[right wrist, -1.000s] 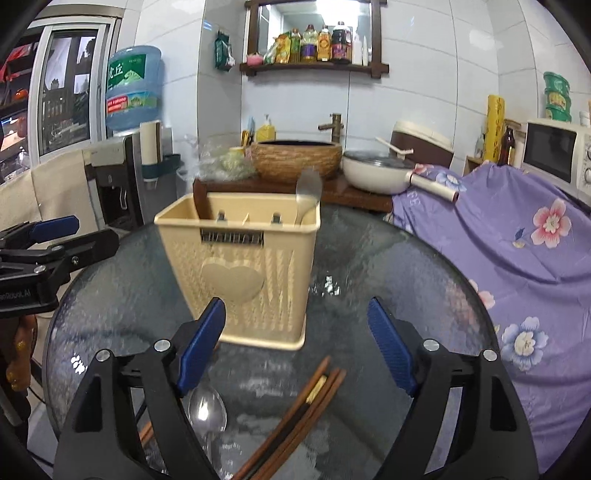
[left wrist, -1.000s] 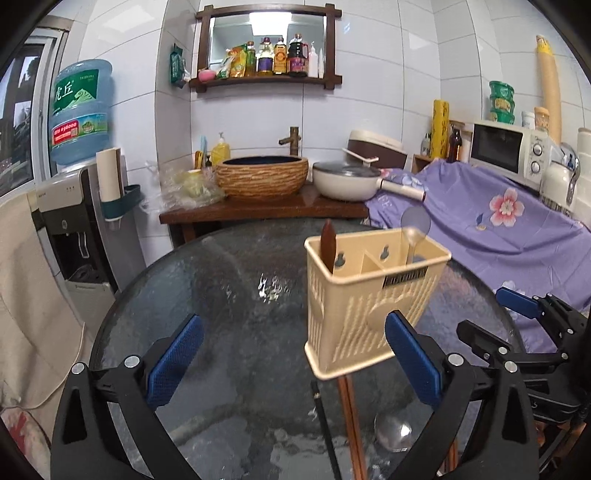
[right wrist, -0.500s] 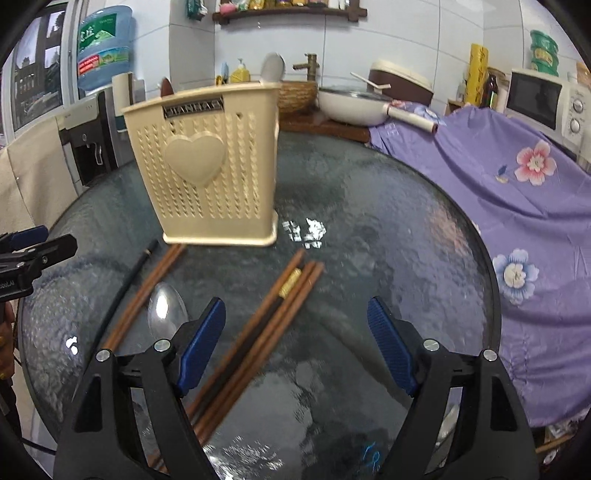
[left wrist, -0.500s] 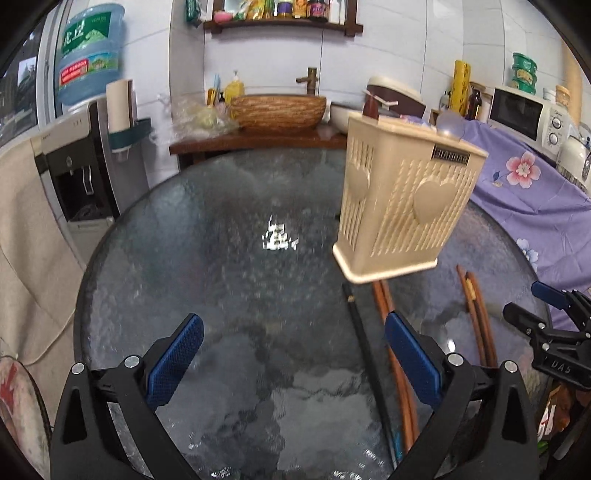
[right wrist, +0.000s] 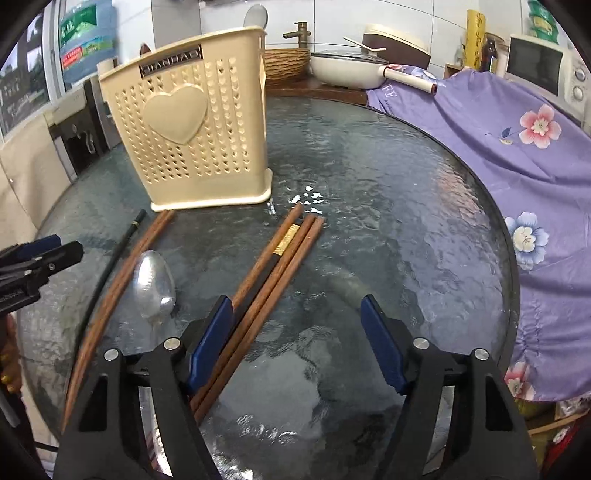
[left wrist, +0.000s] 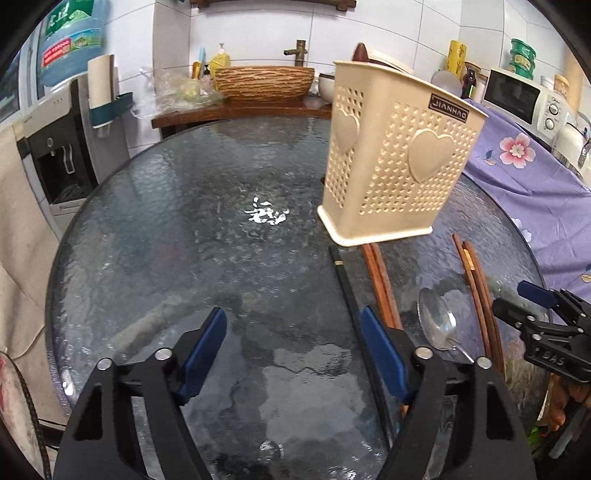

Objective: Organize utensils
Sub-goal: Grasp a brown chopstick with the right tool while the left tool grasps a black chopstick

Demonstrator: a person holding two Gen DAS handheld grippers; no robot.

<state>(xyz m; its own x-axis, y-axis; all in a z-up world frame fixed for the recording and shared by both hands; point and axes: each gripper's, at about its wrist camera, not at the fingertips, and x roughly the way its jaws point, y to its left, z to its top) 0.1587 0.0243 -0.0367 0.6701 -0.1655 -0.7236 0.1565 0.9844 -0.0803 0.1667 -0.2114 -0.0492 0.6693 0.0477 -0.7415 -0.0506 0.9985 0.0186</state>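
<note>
A cream slotted utensil holder (left wrist: pixel 399 162) (right wrist: pixel 192 129) stands upright on the round glass table (left wrist: pixel 184 221), with a spoon bowl (right wrist: pixel 256 16) sticking out of its top. In front of it lie a black chopstick (left wrist: pixel 347 288), a brown pair (left wrist: pixel 380 280), a metal spoon (left wrist: pixel 436 325) (right wrist: pixel 153 280) and a brown bundle (right wrist: pixel 280 258). My left gripper (left wrist: pixel 293 350) hovers low over bare glass, its jaws closing on nothing; the black chopstick runs beside its right finger. My right gripper (right wrist: pixel 295 343) is closing too, the brown bundle lying just inside its left finger, pads not touching it.
A purple floral cloth (right wrist: pixel 517 147) drapes the counter at the right, with a microwave (left wrist: pixel 517 99) on it. Behind the table stand a wooden stand with a woven basin (left wrist: pixel 264 81), a white pan (right wrist: pixel 343 70) and a water dispenser (left wrist: pixel 62 147).
Both grippers have sunk toward the table and tipped downward, so the loose chopsticks and spoon now lie close ahead. Both pairs of jaws have narrowed.
</note>
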